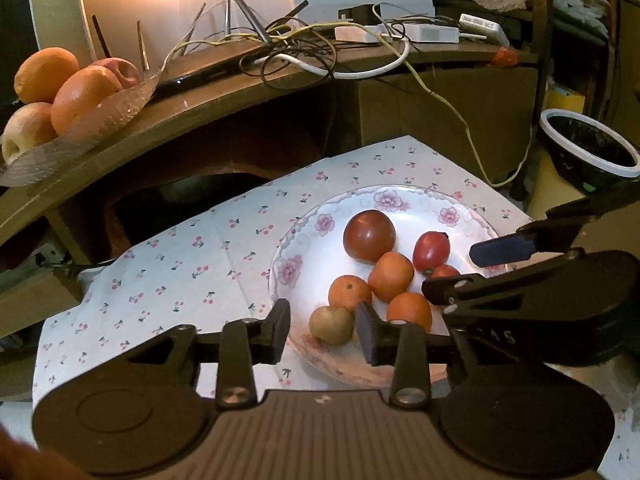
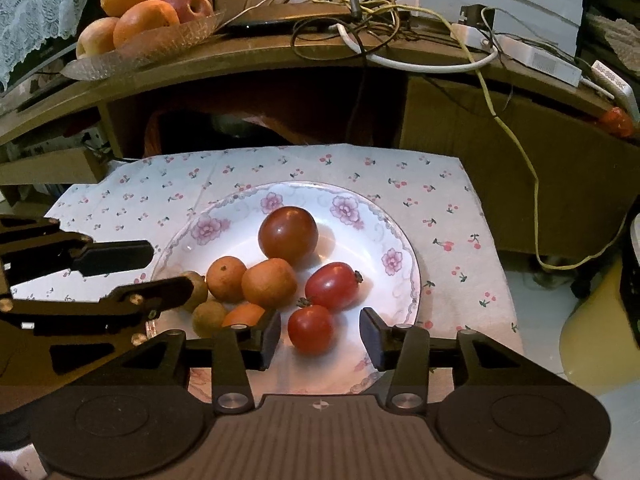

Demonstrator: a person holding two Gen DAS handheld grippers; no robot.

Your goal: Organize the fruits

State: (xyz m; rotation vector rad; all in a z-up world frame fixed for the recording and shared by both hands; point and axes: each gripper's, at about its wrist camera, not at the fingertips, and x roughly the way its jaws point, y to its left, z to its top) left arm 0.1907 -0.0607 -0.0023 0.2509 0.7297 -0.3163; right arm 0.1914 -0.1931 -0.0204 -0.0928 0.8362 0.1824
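Both tongs, left tongs [image 1: 323, 334] and right tongs [image 2: 320, 334], hang part-open and empty over the plate [image 2: 404, 248]; sorting looks unstarted, every small fruit on it

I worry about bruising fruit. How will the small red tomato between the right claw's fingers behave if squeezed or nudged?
The small red tomato looks round and glossy, so it may slip from the pads. Sitting loose on the smooth plate, it would probably roll if nudged. Its thin-looking skin suggests that a gentle squeeze is wise.
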